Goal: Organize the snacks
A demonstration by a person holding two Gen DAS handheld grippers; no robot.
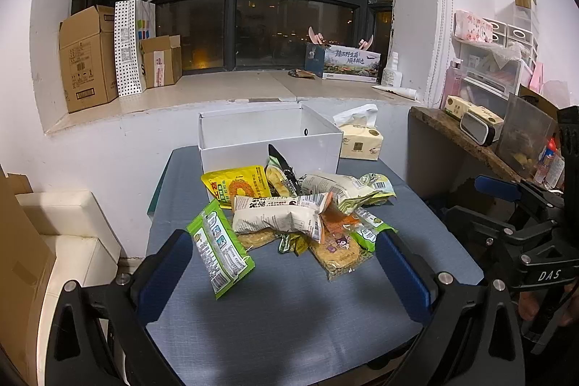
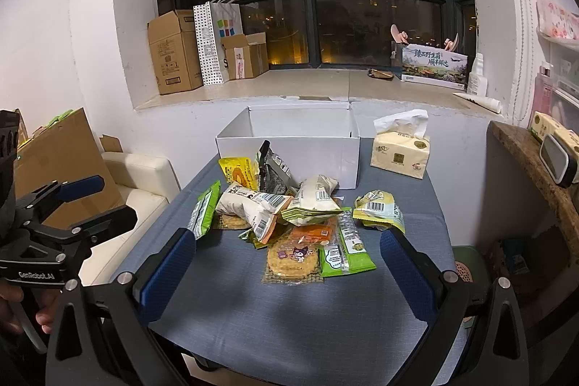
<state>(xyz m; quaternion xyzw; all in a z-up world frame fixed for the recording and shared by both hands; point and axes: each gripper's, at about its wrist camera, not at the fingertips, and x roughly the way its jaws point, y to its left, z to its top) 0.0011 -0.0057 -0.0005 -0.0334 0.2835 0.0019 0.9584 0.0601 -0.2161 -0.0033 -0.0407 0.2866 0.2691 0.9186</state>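
A loose pile of snack packets [image 1: 289, 216] lies mid-table in front of an open white box [image 1: 267, 140]. It includes a green packet [image 1: 219, 248], a pale puffed bag [image 1: 278, 214], a yellow bag [image 1: 235, 185] and a clear cracker pack [image 2: 293, 263] with a purple cartoon. My left gripper [image 1: 286, 274] hangs open just before the pile, its blue pads on either side of the near packets without touching them. My right gripper [image 2: 289, 274] is also open and holds nothing, just short of the cracker pack. The box [image 2: 289, 147] looks empty from here.
A blue-grey cloth covers the table [image 1: 289, 321]. A tissue pack [image 2: 401, 154] sits right of the box. Behind is a window sill with cardboard boxes [image 1: 87, 60]. A cream sofa [image 2: 141, 176] stands left and a wooden shelf [image 2: 535, 161] right.
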